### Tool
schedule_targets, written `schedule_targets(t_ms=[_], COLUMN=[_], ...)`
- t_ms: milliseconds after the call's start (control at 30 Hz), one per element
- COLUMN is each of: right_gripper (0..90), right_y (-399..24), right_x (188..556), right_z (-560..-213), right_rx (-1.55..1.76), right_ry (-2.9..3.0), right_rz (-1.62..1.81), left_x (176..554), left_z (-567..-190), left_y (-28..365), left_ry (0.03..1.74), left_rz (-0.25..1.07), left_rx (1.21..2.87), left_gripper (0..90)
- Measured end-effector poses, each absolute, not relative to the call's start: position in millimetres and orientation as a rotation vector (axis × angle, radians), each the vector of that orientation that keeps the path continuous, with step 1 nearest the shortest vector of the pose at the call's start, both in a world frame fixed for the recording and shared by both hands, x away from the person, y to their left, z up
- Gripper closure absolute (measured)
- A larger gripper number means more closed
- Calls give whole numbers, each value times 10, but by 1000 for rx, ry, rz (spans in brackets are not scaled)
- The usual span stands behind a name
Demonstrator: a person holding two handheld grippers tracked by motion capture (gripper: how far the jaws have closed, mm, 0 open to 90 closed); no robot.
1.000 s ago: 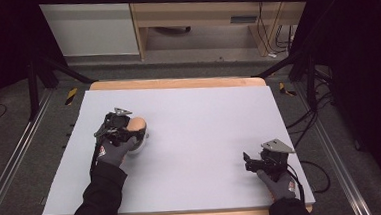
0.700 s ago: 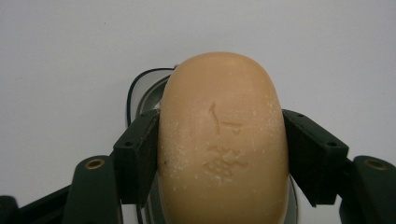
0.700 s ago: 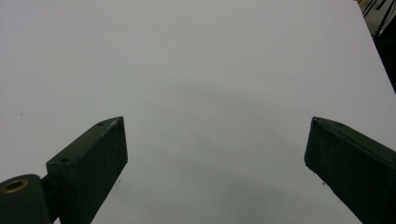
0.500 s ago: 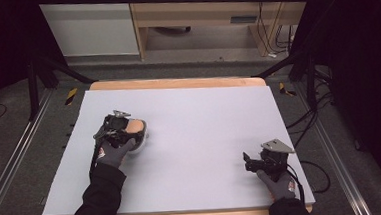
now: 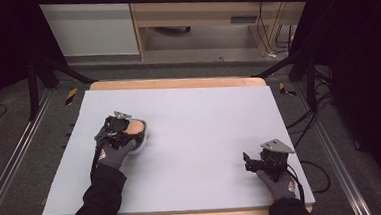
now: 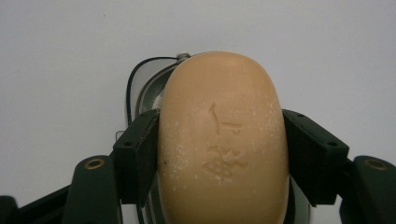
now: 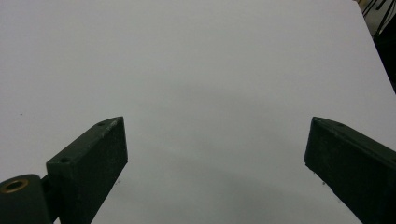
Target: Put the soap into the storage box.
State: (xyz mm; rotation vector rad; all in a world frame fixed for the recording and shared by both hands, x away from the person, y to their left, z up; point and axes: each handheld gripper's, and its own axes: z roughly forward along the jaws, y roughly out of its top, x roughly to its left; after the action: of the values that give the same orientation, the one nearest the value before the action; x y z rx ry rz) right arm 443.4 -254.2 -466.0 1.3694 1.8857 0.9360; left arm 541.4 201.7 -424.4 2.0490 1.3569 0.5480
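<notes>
One bar of soap point(image 6: 223, 140) clamped between the left gripper's point(image 6: 223, 154) jaws above a metal dish point(image 6: 149, 88), right gripper's point(image 7: 215, 154) jaws wide apart over bare white table point(image 7: 196, 56).

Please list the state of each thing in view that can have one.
Bar of soap: tan, stamped face up, clamped at both sides, lying over a dish.
Metal soap dish: on the table, under the soap.
Left hand-held gripper: shut on the bar of soap.
Right hand-held gripper: open, nothing between its jaws, low over the table.
Table: covered by a white sheet.
</notes>
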Motion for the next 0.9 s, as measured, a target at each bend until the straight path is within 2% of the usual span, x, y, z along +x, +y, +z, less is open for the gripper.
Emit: schedule_targets(t_ms=[500,600,900], right_gripper=[59,60,59], right_y=[-2530,-2529,-2529], right_x=[4432,4432,4433], right_z=[-4657,-4657,-4658], right_rx=[1369,1373,1370], right_ry=[1885,1885,1885], right_rz=[937,938,936], left_x=[5388,5379,5380], left_z=[-4272,-4289,-4287], left_y=[2042,2013,2023], left_ry=[1348,1335,1338], left_rz=[556,557,556], left_rx=[2014,2007,2001], left_gripper=[314,263,259])
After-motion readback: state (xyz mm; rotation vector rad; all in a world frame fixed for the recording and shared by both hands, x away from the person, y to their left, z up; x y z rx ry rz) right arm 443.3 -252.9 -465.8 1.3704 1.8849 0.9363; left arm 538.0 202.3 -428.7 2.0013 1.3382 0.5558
